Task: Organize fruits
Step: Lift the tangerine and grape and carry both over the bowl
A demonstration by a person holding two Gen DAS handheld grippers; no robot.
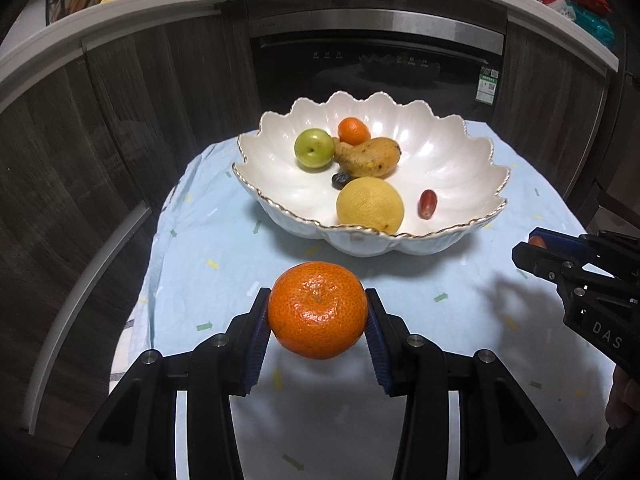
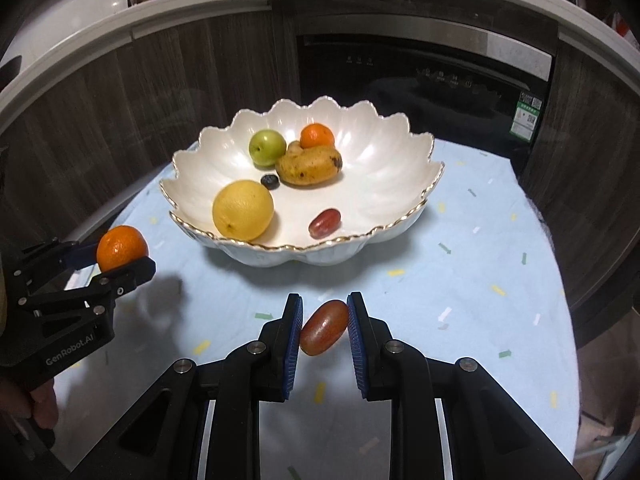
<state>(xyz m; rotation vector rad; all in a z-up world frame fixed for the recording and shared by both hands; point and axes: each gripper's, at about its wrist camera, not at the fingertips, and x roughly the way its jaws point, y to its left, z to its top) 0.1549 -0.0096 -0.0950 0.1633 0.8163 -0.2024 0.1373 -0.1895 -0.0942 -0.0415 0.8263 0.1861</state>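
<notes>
Jaws first: my left gripper (image 1: 317,312) pinches a mandarin (image 1: 318,310), blue pads pressed on both its sides, held clear above the tablecloth (image 1: 224,280). My right gripper (image 2: 323,327) is nearly closed on a red grape (image 2: 323,327), pads touching each end. Both sit on the near side of the scalloped white bowl (image 2: 384,156), apart from its gold rim. Bare cloth lies between the two grippers and ahead of them up to the bowl. Bowl holds a lemon (image 2: 243,210), blueberry (image 2: 269,181), green plum-like fruit (image 2: 267,147), small mandarin (image 2: 317,136), spotted mango (image 2: 309,166) and a second red grape (image 2: 324,223). Right half of the bowl is free.
</notes>
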